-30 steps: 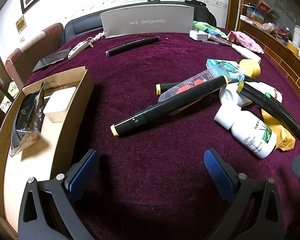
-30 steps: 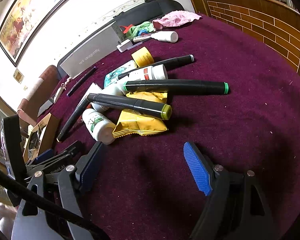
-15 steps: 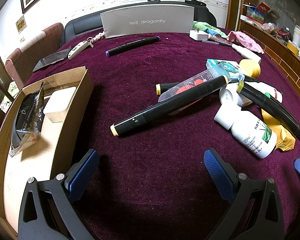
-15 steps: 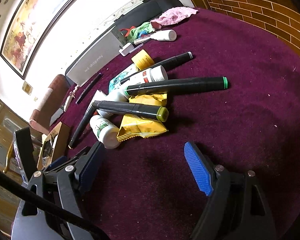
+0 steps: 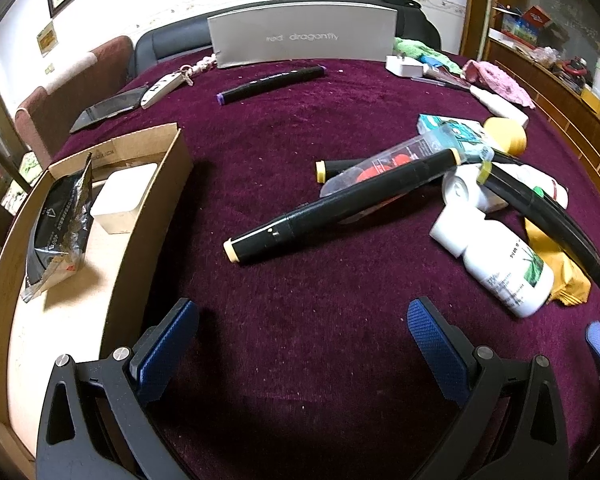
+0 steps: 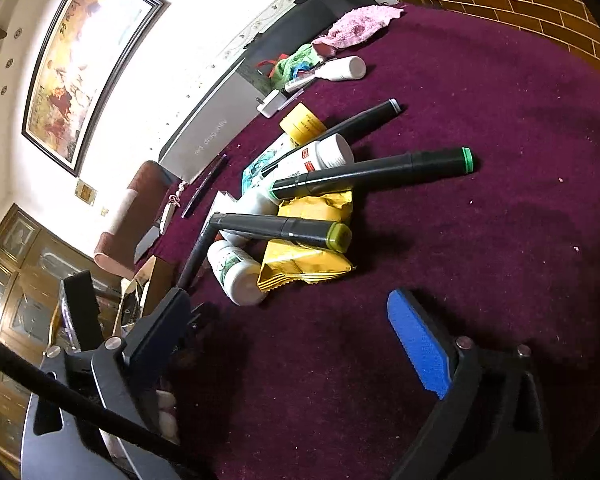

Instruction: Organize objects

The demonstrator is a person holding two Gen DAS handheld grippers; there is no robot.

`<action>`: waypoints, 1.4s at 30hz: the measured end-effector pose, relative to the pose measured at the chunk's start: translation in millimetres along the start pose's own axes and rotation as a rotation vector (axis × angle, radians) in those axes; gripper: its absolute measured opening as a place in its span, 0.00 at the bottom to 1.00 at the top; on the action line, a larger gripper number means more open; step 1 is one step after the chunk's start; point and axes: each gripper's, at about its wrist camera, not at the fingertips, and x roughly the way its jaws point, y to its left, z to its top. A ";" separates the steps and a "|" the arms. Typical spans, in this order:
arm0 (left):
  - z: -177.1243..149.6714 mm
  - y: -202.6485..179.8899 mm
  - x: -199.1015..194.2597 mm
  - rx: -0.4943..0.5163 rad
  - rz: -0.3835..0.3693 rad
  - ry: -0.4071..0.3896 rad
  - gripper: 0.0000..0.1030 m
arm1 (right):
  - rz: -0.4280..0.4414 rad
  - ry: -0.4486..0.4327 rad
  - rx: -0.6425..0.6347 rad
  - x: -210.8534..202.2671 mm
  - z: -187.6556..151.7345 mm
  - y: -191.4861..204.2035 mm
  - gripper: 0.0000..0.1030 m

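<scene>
Reading "red dragonfly" off the grey card box (image 5: 304,36) standing at the far edge of the maroon velvet table (image 5: 300,320). The left gripper (image 5: 300,340) has its jaws spread with nothing between them; the black marker with a cream cap (image 5: 340,204) lies just ahead. The right gripper (image 6: 288,332) has just opened wide, nothing between the jaws, with the yellow snack packet (image 6: 304,260) and white pill bottle (image 6: 236,276) near, ahead-left.

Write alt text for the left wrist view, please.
The open left gripper hovers empty over a purple tablecloth. Ahead lies a black marker beside piled bottles and markers; a cardboard box sits left.
</scene>
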 end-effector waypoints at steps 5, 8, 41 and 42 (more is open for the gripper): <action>-3.2 13.1 -27.8 -0.003 -0.137 -0.001 0.94 | -0.012 0.009 -0.036 3.7 -0.6 4.9 1.00; 0.2 20.0 -56.2 0.045 -0.180 -0.100 0.94 | -0.022 0.042 -0.080 8.4 2.4 8.1 1.00; 13.1 1.6 -35.5 0.401 -0.346 0.051 0.11 | 0.014 0.031 -0.054 5.7 2.0 3.4 1.00; 9.1 2.9 -38.2 0.399 -0.352 0.058 0.11 | 0.014 0.030 -0.054 5.6 2.0 3.3 1.00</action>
